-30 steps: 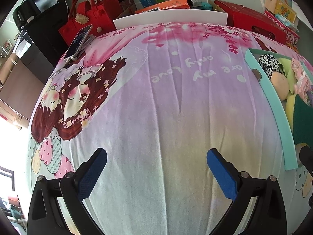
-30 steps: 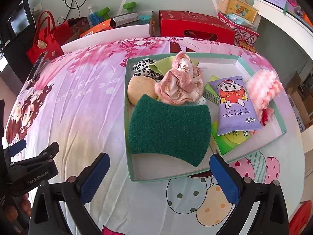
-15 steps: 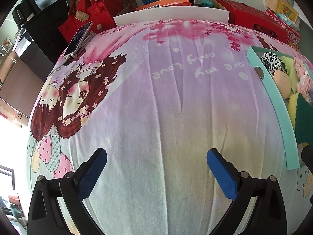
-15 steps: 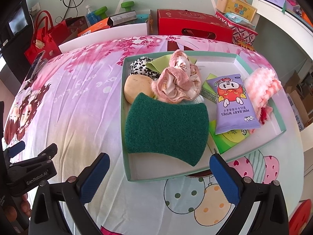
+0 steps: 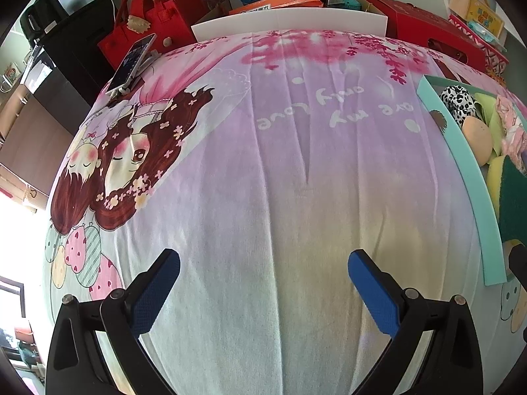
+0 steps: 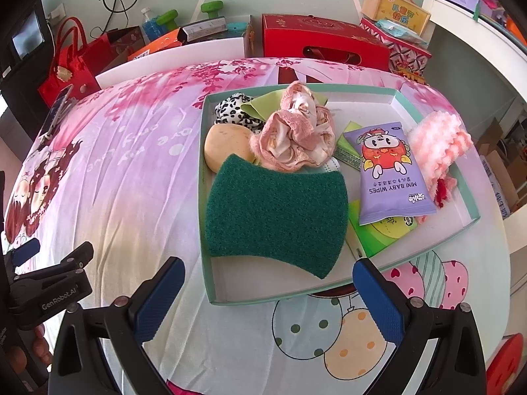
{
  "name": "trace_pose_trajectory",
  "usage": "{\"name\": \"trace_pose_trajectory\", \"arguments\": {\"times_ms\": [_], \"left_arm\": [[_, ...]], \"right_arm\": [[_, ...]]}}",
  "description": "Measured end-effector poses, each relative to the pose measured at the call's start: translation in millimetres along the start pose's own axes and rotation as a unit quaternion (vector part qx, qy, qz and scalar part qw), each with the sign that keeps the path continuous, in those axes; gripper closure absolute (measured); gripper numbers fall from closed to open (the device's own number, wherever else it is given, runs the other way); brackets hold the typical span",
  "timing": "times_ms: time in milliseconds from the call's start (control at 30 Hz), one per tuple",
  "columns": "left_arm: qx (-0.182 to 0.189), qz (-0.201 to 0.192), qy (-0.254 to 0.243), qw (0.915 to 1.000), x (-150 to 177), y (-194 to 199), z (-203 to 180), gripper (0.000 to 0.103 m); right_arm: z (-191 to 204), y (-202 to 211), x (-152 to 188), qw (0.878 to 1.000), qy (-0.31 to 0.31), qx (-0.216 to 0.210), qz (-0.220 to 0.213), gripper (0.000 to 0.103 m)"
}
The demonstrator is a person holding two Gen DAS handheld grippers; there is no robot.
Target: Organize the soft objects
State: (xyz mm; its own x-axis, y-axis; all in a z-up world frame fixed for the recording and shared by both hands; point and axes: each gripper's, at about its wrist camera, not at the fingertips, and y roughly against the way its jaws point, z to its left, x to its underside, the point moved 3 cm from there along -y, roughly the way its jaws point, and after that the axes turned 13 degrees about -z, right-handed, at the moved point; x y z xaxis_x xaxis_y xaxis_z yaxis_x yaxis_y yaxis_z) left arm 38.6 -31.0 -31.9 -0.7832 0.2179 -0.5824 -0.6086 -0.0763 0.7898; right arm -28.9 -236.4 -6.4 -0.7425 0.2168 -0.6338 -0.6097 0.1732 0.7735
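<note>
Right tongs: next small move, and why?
Probably ease the right tongs forward and down onto the green scouring pad. They are open and hold nothing, and the pad is the nearest item in the tray, lying on top at its front edge, straight ahead. The left tongs are open over bare cloth, away from the tray.

Green packet (image 6: 382, 233) (label perhaps unreadable) lies mostly under wipes pack (image 6: 392, 171).

one tray (image 6: 438, 237), one green scouring pad (image 6: 276, 217), one wipes packet (image 6: 388, 171), two dumbbells (image 6: 189, 13)
</note>
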Motion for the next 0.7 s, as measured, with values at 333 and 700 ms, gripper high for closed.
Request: {"name": "trace_pose_trajectory", "arguments": {"times_ms": [333,700], "left_arm": [[0.000,0.001,0.003,1.0000,0.0,-1.5,-1.0,0.001],[0.002,0.002,0.006,1.0000,-0.3,-1.9,-0.4,0.001]], "right_arm": [[-0.2,-0.1,0.0,1.000,-0.001,0.001,0.000,0.000],[0.1,-0.6,-0.2,1.000,-0.002,0.003,0.000,0.000]]}}
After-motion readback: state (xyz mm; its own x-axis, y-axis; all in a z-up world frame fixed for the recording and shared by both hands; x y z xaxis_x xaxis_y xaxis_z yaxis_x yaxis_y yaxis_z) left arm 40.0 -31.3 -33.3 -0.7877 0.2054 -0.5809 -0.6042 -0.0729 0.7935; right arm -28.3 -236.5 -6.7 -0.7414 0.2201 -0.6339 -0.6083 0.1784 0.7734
